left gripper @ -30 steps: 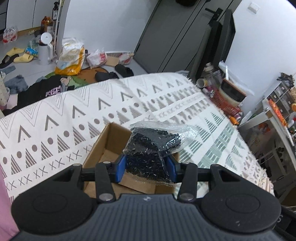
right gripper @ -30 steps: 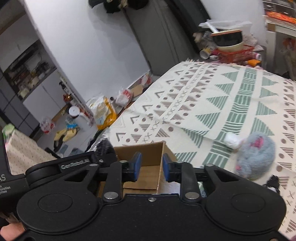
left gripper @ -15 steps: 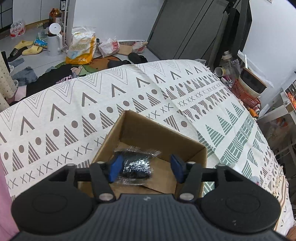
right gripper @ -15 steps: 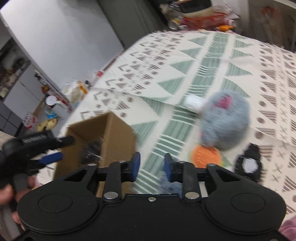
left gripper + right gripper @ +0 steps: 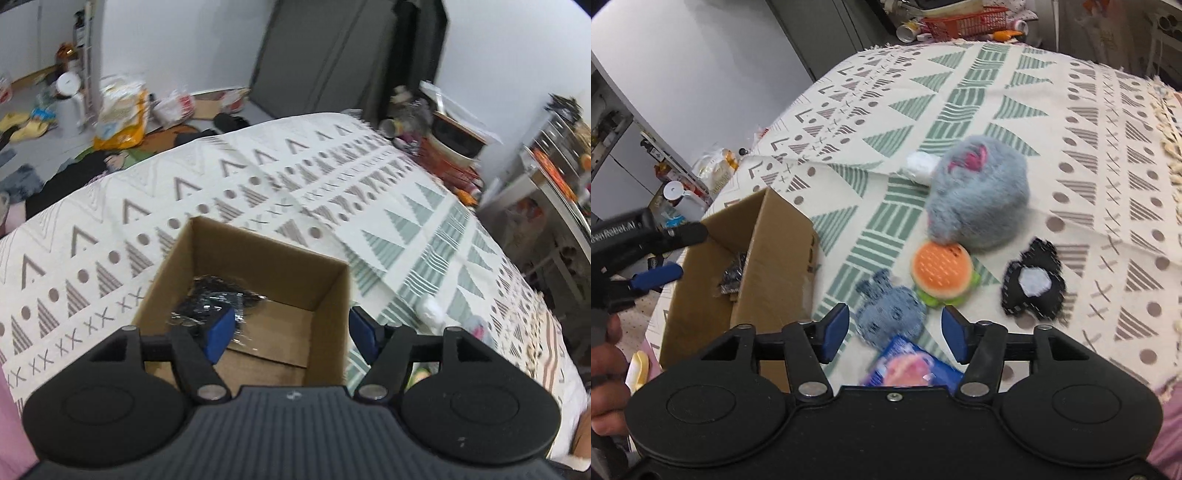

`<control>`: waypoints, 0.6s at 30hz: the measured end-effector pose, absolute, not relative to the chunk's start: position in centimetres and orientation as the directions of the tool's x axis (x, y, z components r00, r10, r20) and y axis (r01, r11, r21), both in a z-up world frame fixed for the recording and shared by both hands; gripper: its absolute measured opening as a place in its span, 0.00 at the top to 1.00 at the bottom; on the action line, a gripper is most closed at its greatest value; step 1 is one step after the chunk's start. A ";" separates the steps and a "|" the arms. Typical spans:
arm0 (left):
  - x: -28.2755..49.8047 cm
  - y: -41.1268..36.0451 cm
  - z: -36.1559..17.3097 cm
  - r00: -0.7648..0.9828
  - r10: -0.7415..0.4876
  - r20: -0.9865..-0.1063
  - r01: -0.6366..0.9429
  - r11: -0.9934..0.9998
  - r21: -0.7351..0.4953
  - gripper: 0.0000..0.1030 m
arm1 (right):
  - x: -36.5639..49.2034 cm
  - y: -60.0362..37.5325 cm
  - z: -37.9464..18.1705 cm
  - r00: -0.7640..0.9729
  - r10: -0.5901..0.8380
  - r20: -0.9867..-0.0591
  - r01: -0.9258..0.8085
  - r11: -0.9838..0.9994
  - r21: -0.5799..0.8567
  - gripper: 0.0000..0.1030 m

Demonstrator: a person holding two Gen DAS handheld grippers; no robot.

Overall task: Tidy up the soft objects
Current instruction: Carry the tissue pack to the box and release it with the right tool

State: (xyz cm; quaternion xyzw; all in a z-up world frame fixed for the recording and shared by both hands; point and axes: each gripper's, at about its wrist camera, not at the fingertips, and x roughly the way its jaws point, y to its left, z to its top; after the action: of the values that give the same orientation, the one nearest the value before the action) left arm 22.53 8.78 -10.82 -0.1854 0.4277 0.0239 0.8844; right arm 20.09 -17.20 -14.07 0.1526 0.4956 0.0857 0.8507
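An open cardboard box sits on the patterned cloth. A clear bag of black bits lies inside it. My left gripper hangs open over the box, holding nothing. My right gripper is open above a small blue-grey plush. Beyond it lie a burger plush, a fluffy grey plush and a black plush with a grey patch. A blue packet with a pink shape sits right at the right gripper's base.
The cloth-covered bed drops off at its far edge to a floor littered with bags and slippers. A red basket and clutter stand beyond the bed. A person's hand holds the left tool.
My left gripper opened and let the bag of black bits fall into the box. My right gripper swung right from the box to over the plush toys and opened wider.
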 end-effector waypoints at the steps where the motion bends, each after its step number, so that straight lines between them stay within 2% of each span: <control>1: 22.4 8.4 -10.7 0.637 -0.124 -0.761 -0.188 0.932 -0.309 0.35 | 19.9 -17.5 -14.2 0.491 0.296 -0.820 0.010 0.939 0.345 0.45; 11: 21.8 5.8 -10.5 0.635 -0.136 -0.760 -0.117 0.956 -0.269 0.35 | 18.5 -19.1 -16.6 0.439 0.307 -0.844 0.062 0.927 0.369 0.40; 14: 21.7 5.2 -10.7 0.628 -0.142 -0.765 -0.096 0.961 -0.258 0.35 | 18.4 -18.9 -17.7 0.419 0.303 -0.856 0.057 0.932 0.358 0.31; 16: 21.9 4.8 -10.9 0.614 -0.158 -0.773 -0.082 0.962 -0.262 0.35 | 18.5 -18.6 -18.3 0.412 0.296 -0.862 0.044 0.938 0.344 0.18; 18: 22.0 4.6 -11.1 0.609 -0.165 -0.776 -0.075 0.962 -0.263 0.35 | 18.5 -18.3 -18.9 0.400 0.293 -0.868 0.043 0.941 0.337 0.14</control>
State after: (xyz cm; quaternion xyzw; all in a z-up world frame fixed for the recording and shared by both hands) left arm 22.02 4.56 -11.07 -0.1359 0.4415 -0.0254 0.8866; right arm 18.53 -18.34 -18.85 0.1546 0.5424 0.0759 0.8223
